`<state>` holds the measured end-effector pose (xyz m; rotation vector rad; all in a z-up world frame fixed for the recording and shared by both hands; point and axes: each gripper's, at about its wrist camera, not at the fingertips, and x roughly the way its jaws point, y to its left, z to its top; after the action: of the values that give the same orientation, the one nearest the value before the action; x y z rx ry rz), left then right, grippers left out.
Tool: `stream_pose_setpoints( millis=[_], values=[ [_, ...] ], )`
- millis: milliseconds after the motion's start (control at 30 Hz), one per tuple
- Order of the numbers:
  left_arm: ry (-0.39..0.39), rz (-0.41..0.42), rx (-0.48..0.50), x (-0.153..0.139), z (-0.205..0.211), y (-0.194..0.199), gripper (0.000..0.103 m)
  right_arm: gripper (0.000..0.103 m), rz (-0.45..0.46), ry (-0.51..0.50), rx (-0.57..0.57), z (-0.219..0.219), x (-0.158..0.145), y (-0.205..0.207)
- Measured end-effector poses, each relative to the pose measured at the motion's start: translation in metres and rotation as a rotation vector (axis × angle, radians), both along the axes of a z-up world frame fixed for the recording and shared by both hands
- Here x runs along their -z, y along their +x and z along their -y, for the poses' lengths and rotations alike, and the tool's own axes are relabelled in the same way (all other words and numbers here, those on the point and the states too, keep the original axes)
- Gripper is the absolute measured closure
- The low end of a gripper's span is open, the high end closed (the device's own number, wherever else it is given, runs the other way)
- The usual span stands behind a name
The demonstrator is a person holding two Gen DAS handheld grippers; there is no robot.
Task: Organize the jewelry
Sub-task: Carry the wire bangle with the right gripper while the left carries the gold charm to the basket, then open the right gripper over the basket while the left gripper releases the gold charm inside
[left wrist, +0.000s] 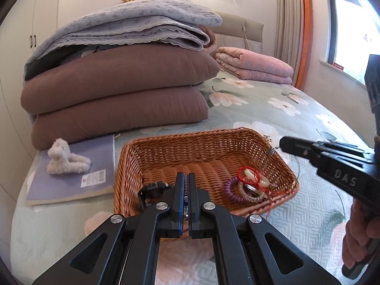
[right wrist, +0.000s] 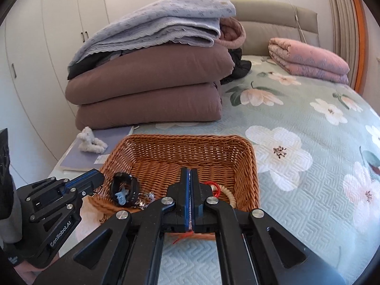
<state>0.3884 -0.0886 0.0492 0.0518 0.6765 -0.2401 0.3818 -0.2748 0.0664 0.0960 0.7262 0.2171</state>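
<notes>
A woven brown basket (left wrist: 190,137) (right wrist: 185,137) sits on the floral bed. It holds a black bracelet (left wrist: 154,187) (right wrist: 124,187), a purple bead bracelet (left wrist: 229,187) and a red cord with white shells (left wrist: 249,175). My left gripper (left wrist: 186,174) (right wrist: 101,180) is shut at the basket's left rim, and a small ring hangs under its tip. At the right rim my right gripper (right wrist: 191,169) (left wrist: 282,142) is also shut. A thin silver necklace (left wrist: 270,151) (right wrist: 145,199) dangles from its tip, and its wire sags into the basket.
Folded brown quilts (left wrist: 118,90) with a lilac blanket on top stand behind the basket. A lilac book (left wrist: 95,166) with a white plush toy (left wrist: 64,159) lies to the left. A pink blanket (left wrist: 256,66) lies far right. A person's hand (left wrist: 361,237) holds the right gripper.
</notes>
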Motion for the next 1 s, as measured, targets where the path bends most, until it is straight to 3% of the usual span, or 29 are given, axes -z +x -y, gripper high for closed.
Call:
stream_pose_setpoints(
  millis=[167, 567, 867, 900, 967, 1000],
  values=[
    [0.054, 0.005, -0.007, 0.007, 0.01, 0.016, 0.102, 0.102, -0.024, -0.011, 0.029, 0.002, 0.012, 0.018],
    [0.036, -0.04, -0.031, 0.036, 0.015, 0.033, 0.102, 0.102, -0.094, -0.027, 0.046, 0.003, 0.046, 0.035],
    [0.009, -0.078, -0.048, 0.046, 0.007, 0.038, 0.099, 0.102, -0.11, -0.021, 0.028, 0.001, 0.053, 0.035],
    [0.008, -0.083, -0.05, 0.046, 0.006, 0.038, 0.091, 0.099, -0.111, -0.023, 0.035, 0.002, 0.053, 0.035],
    [-0.007, -0.087, -0.044, 0.046, 0.004, 0.038, 0.063, 0.09, -0.111, -0.008, 0.048, 0.007, 0.054, 0.035],
    [-0.018, -0.081, -0.041, 0.044, 0.003, 0.036, 0.049, 0.076, -0.106, -0.006, 0.05, 0.009, 0.053, 0.034]
  ],
)
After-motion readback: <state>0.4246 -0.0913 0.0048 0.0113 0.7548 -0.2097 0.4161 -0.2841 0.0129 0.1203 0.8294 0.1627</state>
